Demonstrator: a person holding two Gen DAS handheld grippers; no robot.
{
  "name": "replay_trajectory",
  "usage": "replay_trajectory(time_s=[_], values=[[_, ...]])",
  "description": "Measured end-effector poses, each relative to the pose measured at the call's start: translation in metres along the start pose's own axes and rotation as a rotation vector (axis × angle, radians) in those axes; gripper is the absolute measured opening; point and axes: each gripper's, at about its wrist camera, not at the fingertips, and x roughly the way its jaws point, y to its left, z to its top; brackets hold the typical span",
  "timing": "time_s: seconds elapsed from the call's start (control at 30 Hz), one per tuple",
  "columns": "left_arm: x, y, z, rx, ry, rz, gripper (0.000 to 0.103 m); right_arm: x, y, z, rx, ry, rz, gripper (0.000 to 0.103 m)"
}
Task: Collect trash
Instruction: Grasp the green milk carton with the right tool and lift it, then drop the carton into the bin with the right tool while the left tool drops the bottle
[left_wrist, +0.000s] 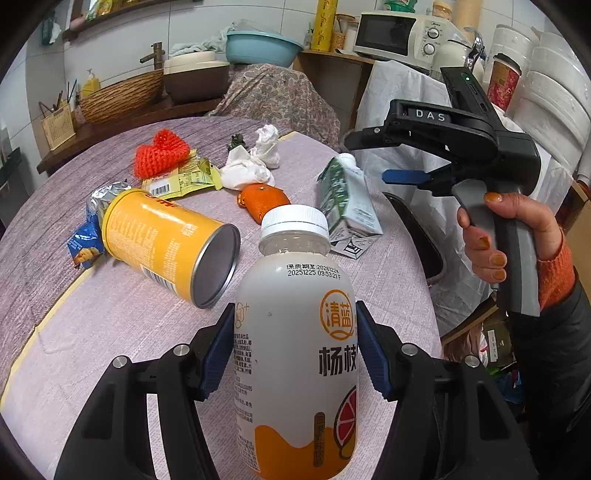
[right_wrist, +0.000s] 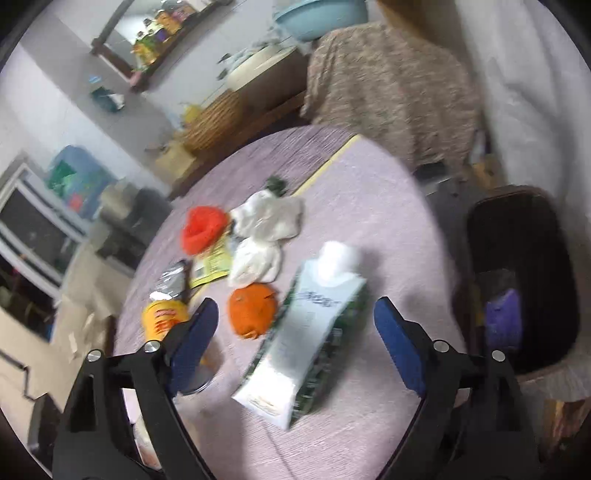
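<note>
While your left tongs (left_wrist: 295, 343) stay out of it, pads pressed on the upright drink bottle (left_wrist: 295, 332), the next pickup falls to your right tongs (right_wrist: 295, 343). They gape wide and hold nothing. The milk carton (right_wrist: 314, 332) lies on the desk (right_wrist: 388, 206) just ahead between the fingers, its long axis running away from you. The bin (right_wrist: 517, 229) waits off the desk's right edge.

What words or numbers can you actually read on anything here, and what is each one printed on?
"DAS": on the right gripper.
"保质期至:20261224" and "20251225 09:53:21 F": on the bottle's shoulder.
"清蓝" and "杨枝": on the bottle's label.
Too small or blurred to read: the bottle's fine print, the yellow can, the carton, the wrappers.
</note>
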Motion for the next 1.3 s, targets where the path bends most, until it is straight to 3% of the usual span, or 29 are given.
replay_trajectory(time_s=[0.1,0.27,0.33,0.43,0.57,0.87,1.03,1.23,1.3], values=[[-0.001,0.0,0.001,0.001,-0.004,-0.001,0.062,0.006,0.0,-0.001,0.05,0.035,-0.086,0.086],[0.0,0.0,0.0,-0.005,-0.005,-0.003,0.062,0.031,0.019,-0.002,0.042,0.119,-0.091,0.086],[0.0,0.002,-0.001,-0.007,-0.002,-0.003,0.062,0.049,0.027,-0.003,0.031,0.163,-0.158,0.086],[0.0,0.002,-0.002,-0.006,0.004,0.001,0.062,0.068,0.034,-0.007,-0.002,0.197,-0.225,0.069],[-0.001,0.003,-0.003,-0.008,0.003,0.001,0.062,0.069,0.034,-0.014,-0.023,0.176,-0.2,0.059],[0.004,-0.002,0.004,-0.006,-0.007,-0.01,0.062,0.028,0.017,-0.019,-0.069,0.115,-0.057,0.058],[0.014,-0.019,0.016,0.021,0.003,-0.033,0.062,0.001,-0.016,-0.022,0.005,0.094,0.055,0.058],[0.035,-0.058,0.049,0.091,0.015,-0.088,0.062,-0.046,-0.084,-0.01,0.098,-0.061,-0.069,0.058],[0.043,-0.073,0.064,0.101,0.012,-0.109,0.062,-0.05,-0.109,-0.005,0.115,-0.085,-0.154,0.058]])
